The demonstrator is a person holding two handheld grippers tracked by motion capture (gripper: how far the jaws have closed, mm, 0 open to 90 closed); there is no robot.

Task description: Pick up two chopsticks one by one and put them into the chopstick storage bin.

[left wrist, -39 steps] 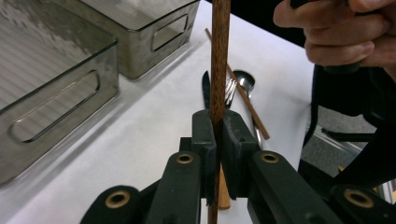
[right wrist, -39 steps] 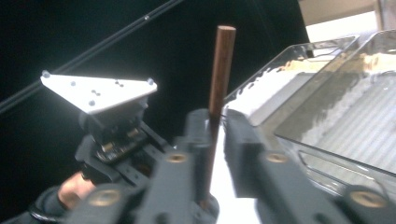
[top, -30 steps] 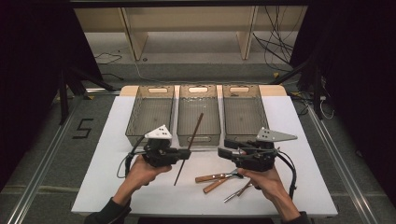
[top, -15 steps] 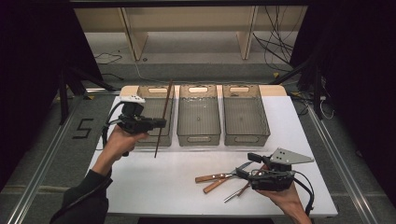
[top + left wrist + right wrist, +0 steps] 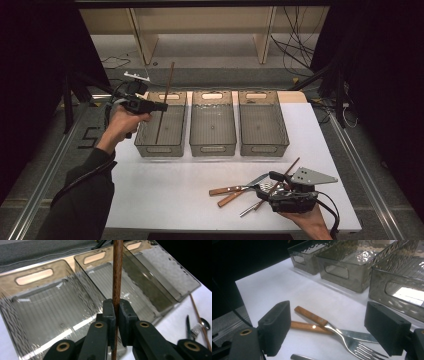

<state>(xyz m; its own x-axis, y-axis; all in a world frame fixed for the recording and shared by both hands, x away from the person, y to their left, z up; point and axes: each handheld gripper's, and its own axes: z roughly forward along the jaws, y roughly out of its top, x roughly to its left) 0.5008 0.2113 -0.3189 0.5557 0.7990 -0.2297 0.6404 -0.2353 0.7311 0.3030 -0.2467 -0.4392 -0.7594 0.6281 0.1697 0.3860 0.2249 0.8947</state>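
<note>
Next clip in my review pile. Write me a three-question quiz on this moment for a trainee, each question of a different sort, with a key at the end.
1. True or false: the left gripper is shut on a brown chopstick above the leftmost bin.
2. Multiple choice: the right gripper is
A. shut on the fork
B. open, jaws wide apart over the cutlery
C. inside the middle bin
3. Fill in: the fork has a ____ handle.

Key
1. True. The left gripper view shows both jaws pressed against the stick, which stands nearly upright.
2. B. The fork and the knife lie on the white table between the spread jaws.
3. wooden
</note>
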